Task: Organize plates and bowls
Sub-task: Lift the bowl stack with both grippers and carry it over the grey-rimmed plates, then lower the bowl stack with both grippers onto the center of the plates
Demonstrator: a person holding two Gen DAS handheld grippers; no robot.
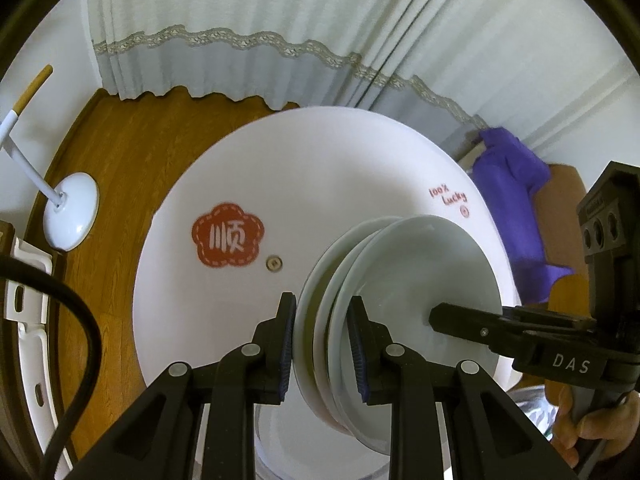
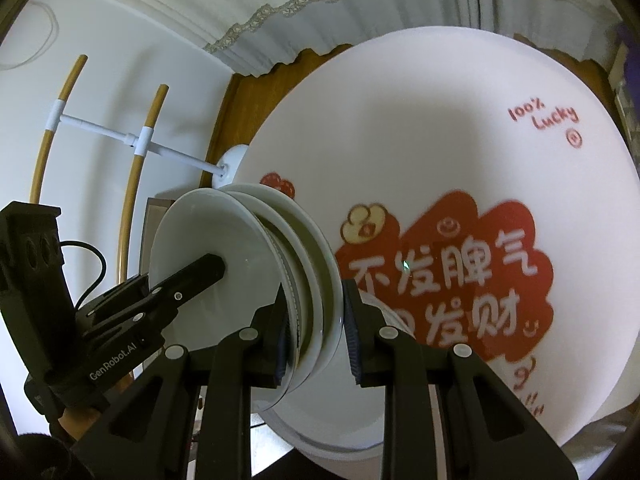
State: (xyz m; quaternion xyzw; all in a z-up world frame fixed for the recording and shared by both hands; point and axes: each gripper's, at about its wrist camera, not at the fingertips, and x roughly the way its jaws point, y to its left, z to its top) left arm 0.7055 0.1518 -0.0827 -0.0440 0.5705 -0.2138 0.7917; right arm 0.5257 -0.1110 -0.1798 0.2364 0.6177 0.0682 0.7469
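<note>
A small stack of white plates [image 1: 404, 280] is held on edge above a round white table [image 1: 248, 168]. My left gripper [image 1: 322, 344] is shut on the stack's rim, one pad on each side. My right gripper [image 2: 314, 332] is shut on the same stack [image 2: 224, 240] from the opposite side. Each gripper's finger shows in the other's view, lying against a plate's face [image 1: 464, 322] [image 2: 192, 276]. A larger white plate [image 2: 320, 420] lies on the table below the stack.
The table [image 2: 440, 120] carries red printed stickers [image 1: 228, 240] [image 2: 448, 284]. A white stand with wooden rods [image 2: 136, 140] is on the wooden floor at left. A purple cloth [image 1: 516, 200] hangs at right. Curtains hang behind.
</note>
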